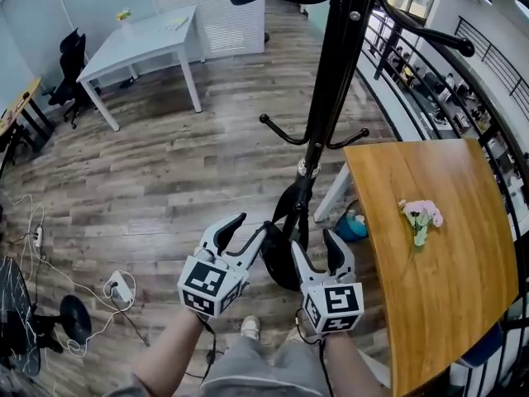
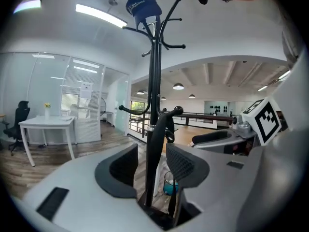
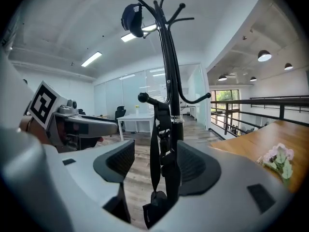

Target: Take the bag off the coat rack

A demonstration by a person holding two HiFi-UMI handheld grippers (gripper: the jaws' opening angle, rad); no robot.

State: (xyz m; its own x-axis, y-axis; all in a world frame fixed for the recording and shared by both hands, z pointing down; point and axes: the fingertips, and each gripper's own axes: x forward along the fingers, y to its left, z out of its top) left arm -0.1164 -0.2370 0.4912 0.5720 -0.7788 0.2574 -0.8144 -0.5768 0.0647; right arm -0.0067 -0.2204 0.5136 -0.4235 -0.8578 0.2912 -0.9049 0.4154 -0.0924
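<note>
Black bag [image 1: 279,263] hangs by its strap [image 2: 153,151] from coat rack [image 1: 331,81] lower hook [image 3: 143,98] — left tool [image 1: 250,231] and right tool [image 1: 314,245] both spread, strap between each pair of jaws

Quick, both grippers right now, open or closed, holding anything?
Left gripper: open, bag strap between its jaws, ungripped.
Right gripper: open, strap between its jaws too.

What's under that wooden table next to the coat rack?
Near its edge, a small teal container stands on the floor beside a white table leg. The top of the wooden table covers everything farther underneath, so that stays unseen.
</note>
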